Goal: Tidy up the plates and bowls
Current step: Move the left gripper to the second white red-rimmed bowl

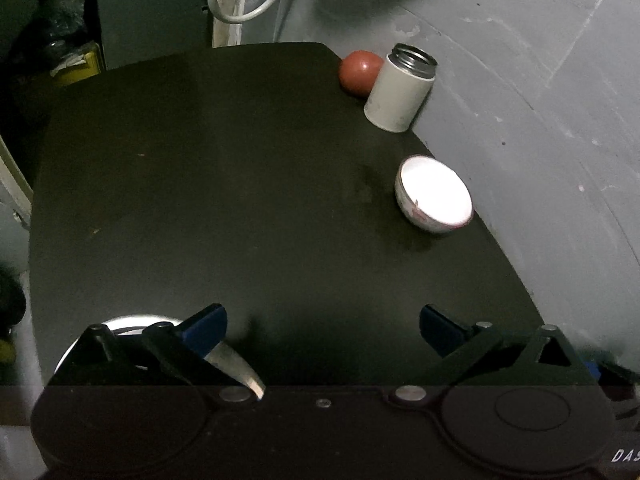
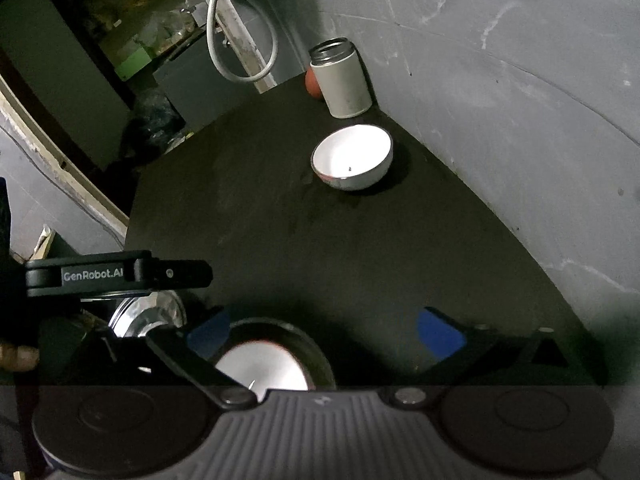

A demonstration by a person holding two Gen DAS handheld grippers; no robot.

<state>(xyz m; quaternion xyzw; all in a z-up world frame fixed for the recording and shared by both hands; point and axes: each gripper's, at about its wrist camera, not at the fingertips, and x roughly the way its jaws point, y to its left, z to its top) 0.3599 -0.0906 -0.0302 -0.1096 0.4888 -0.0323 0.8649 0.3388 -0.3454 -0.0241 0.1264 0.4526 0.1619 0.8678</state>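
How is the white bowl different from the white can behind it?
The white bowl is low, wide and rounded; the white can is tall and straight-sided. The bowl's rim is white with red marks; the can's open top is a metal ring. Both are white, open-topped and stand on the dark table near the wall.

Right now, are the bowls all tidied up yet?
Not yet. Nothing looks stacked. One white bowl sits alone by the wall, next to the tin. Both hand-held grippers, left and right, are open and empty. Another bowl lies under the right one, a steel plate beside it. All still need gathering.
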